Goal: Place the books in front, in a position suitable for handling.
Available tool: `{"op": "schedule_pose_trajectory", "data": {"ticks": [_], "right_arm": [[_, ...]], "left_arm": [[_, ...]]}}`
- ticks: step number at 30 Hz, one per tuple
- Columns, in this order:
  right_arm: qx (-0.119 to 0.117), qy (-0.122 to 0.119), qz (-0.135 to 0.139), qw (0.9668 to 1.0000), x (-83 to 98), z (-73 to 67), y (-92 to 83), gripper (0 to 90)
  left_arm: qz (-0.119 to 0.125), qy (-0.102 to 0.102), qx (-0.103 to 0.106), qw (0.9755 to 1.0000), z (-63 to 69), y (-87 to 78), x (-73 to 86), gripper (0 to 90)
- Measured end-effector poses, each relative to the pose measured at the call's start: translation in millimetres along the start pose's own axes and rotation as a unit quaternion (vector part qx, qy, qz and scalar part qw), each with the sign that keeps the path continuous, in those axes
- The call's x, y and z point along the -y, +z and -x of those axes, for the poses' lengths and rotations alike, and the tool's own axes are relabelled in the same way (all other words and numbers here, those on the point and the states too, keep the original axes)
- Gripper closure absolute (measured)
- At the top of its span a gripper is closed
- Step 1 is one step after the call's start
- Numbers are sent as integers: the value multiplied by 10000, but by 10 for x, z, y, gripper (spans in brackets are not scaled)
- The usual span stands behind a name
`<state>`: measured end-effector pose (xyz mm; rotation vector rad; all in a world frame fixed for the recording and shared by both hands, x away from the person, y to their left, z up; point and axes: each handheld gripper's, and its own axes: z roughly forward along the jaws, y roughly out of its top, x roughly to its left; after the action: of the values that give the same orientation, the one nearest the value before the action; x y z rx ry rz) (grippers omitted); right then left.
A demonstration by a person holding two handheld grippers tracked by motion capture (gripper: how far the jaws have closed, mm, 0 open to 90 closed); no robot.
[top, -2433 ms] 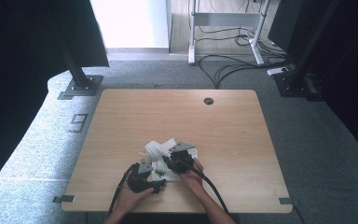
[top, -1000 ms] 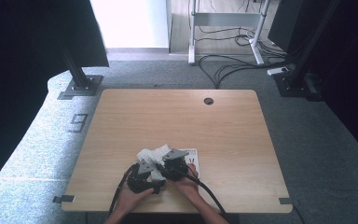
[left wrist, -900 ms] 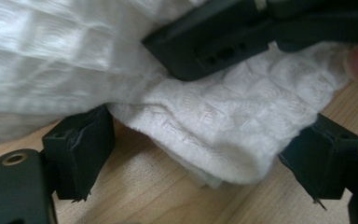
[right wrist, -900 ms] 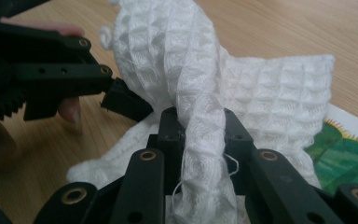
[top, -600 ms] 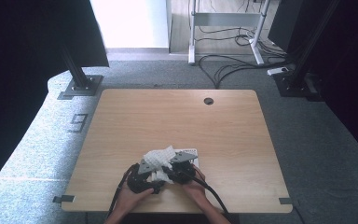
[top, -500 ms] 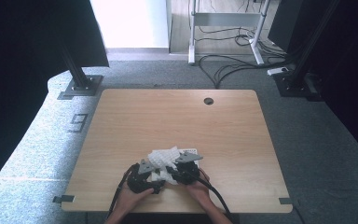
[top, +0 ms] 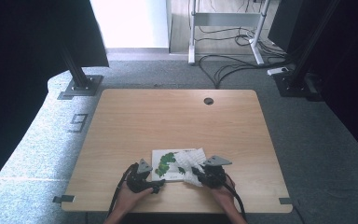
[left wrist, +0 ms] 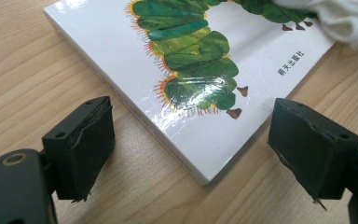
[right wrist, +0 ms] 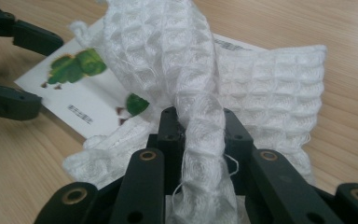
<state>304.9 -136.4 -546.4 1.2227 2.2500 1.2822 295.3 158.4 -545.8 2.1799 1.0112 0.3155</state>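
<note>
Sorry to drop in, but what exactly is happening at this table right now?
A person at a wooden table works with a gripper in each hand. The right gripper is shut on a bunched fold of a white waffle-weave cloth, which lies partly over a picture book with a green caterpillar on its cover. The left gripper is open, its jaws standing either side of the book's near corner without pressing it. The book lies flat on the table.

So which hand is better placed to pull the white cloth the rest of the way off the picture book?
Right. The right gripper is shut on a fold of the white cloth, so it probably need only drag it aside. The left gripper stands open around the picture book corner, fit to steady it.
</note>
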Motion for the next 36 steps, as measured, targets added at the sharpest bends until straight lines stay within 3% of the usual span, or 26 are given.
{"op": "schedule_pose_trajectory", "data": {"ticks": [5,7,9,11,12,14,17,20,21,23,26,27,28,30,31,36], "right_arm": [[143,123,-45,9998,34,102,-57,729],[299,-31,-12,9995,-27,77,-72,732],[130,-131,247,9995,-199,-49,-74,735],[65,-171,300,9994,-247,-99,-58,735],[-146,-335,329,9988,-379,-271,48,735],[-208,-397,314,9985,-414,-330,105,735],[-450,-546,108,9974,-488,-541,405,733],[-407,-714,-152,9965,-463,-632,627,728],[-414,-571,-119,9974,-432,-563,650,728],[-360,-506,-102,9980,-418,-514,625,728],[-6,-472,-75,9989,-343,-336,479,728],[129,-331,-57,9994,-274,-180,361,728],[129,-331,-57,9994,-274,-180,361,728],[228,-107,-5,9997,-204,-14,257,729],[283,131,50,9995,-152,124,183,730],[362,188,83,9991,-127,241,108,730]], "left_arm": [[4,-13,5,10000,0,2,-3,146],[0,-14,9,10000,1,3,-5,146],[3,-15,4,10000,4,5,-6,147],[-2,-6,4,10000,10,6,-6,147],[0,-6,3,10000,13,6,-5,148],[0,0,-6,10000,16,6,-4,148],[-1,3,3,10000,12,5,-4,149],[-7,21,6,10000,9,6,-5,149],[-6,22,8,10000,9,6,-6,149],[0,13,6,10000,9,7,-6,149],[2,7,15,10000,11,11,-10,148],[-4,14,14,10000,11,12,-11,148],[-4,14,15,10000,12,12,-12,148],[-4,10,13,10000,13,13,-13,148],[-2,8,12,10000,13,13,-13,147],[1,7,24,10000,10,13,-12,148]]}}
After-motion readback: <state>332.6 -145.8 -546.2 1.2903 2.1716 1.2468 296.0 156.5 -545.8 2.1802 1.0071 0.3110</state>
